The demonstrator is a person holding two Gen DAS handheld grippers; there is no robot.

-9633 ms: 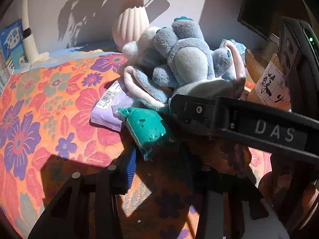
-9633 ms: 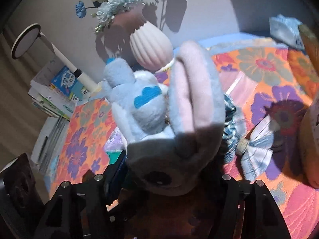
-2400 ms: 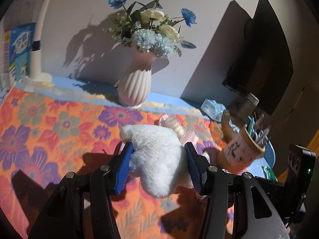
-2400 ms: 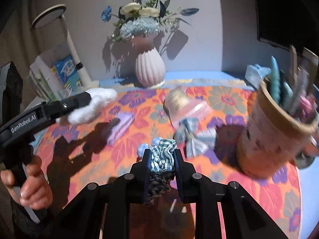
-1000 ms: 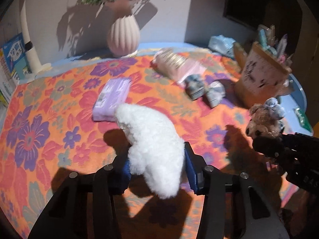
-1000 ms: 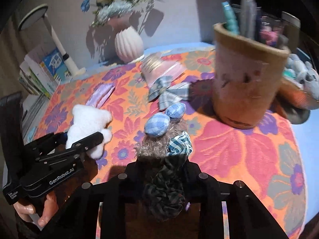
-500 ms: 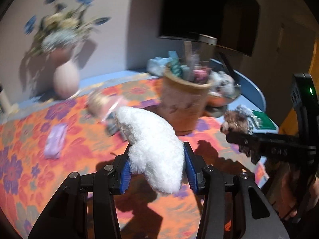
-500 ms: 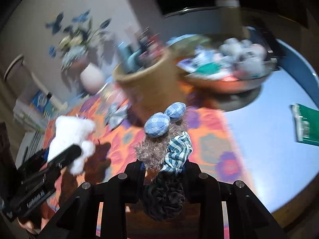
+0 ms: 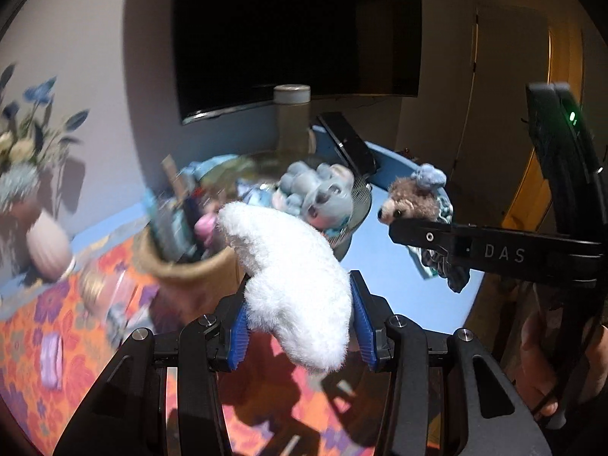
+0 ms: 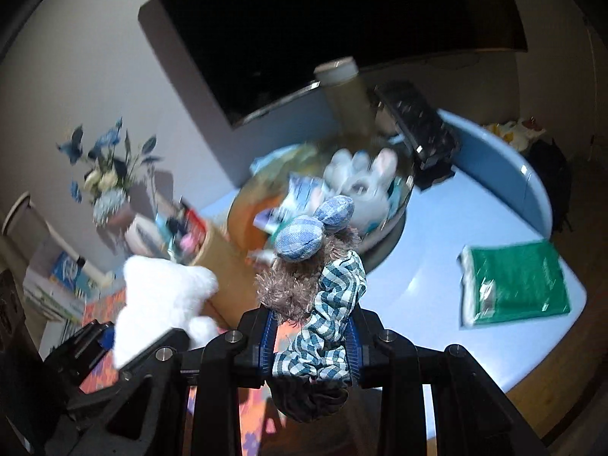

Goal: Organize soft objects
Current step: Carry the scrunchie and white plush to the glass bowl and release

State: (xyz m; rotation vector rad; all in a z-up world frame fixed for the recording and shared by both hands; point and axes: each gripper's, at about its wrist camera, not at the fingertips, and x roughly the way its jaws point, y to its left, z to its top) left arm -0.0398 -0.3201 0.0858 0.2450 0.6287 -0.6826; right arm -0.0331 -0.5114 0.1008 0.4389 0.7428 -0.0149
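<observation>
My left gripper (image 9: 300, 325) is shut on a fluffy white plush toy (image 9: 292, 277), held in the air over the table. My right gripper (image 10: 309, 336) is shut on a small brown plush bear (image 10: 304, 285) with blue checked ears and a checked cloth; that bear (image 9: 412, 199) also shows at the right of the left wrist view. Beyond both stands a metal bowl (image 9: 359, 209) that holds a grey-blue plush rabbit (image 9: 323, 193), and the same plush rabbit (image 10: 364, 182) lies in the bowl (image 10: 404, 190) in the right wrist view. The white plush toy (image 10: 159, 300) appears at lower left there.
A tan pot of pens (image 9: 182, 254) stands left of the bowl on the flowered cloth (image 9: 34, 326). A pink vase with flowers (image 9: 41, 243) is by the wall. A green packet (image 10: 515, 283) lies on the blue table (image 10: 437, 266). A black device (image 10: 421, 121) and a dark screen are behind.
Both grippers have swung right and upward with their toys, from over the flowered cloth toward the bowl with the rabbit. The grips have not changed.
</observation>
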